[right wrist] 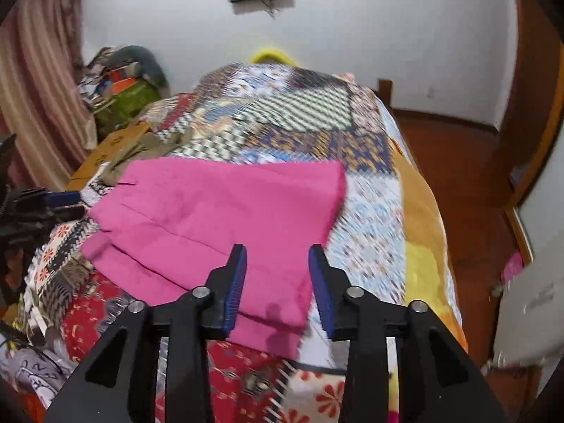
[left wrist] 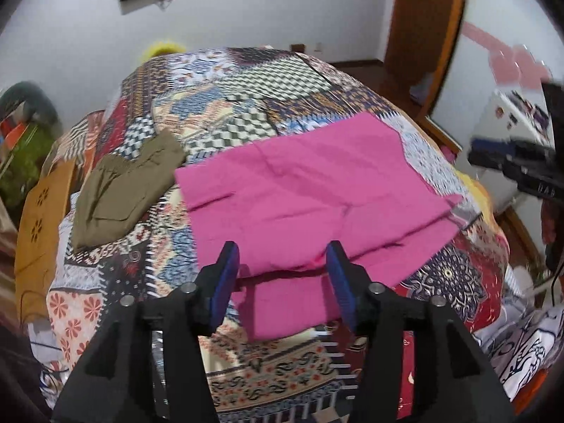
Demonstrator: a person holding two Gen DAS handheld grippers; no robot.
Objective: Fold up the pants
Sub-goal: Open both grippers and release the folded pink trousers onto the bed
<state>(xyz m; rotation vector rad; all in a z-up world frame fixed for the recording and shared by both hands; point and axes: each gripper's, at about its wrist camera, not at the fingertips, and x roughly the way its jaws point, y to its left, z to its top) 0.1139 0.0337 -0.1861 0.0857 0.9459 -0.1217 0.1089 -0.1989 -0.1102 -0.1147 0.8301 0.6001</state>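
Note:
Pink pants [left wrist: 310, 197] lie folded flat across a patchwork-covered bed [left wrist: 246, 105]. My left gripper [left wrist: 282, 264] is open and empty, hovering over the pants' near edge. In the right wrist view the pink pants [right wrist: 225, 218] lie ahead, and my right gripper [right wrist: 278, 264] is open and empty above their near right corner. The right gripper shows at the right edge of the left wrist view [left wrist: 518, 165]; the left gripper shows at the left edge of the right wrist view [right wrist: 38, 204].
Folded olive pants [left wrist: 120, 190] lie on the bed to the left of the pink ones. An orange cardboard box [left wrist: 38, 225] stands at the bed's left side. A wooden door frame [left wrist: 419, 35] and wooden floor [right wrist: 469, 183] are to the right.

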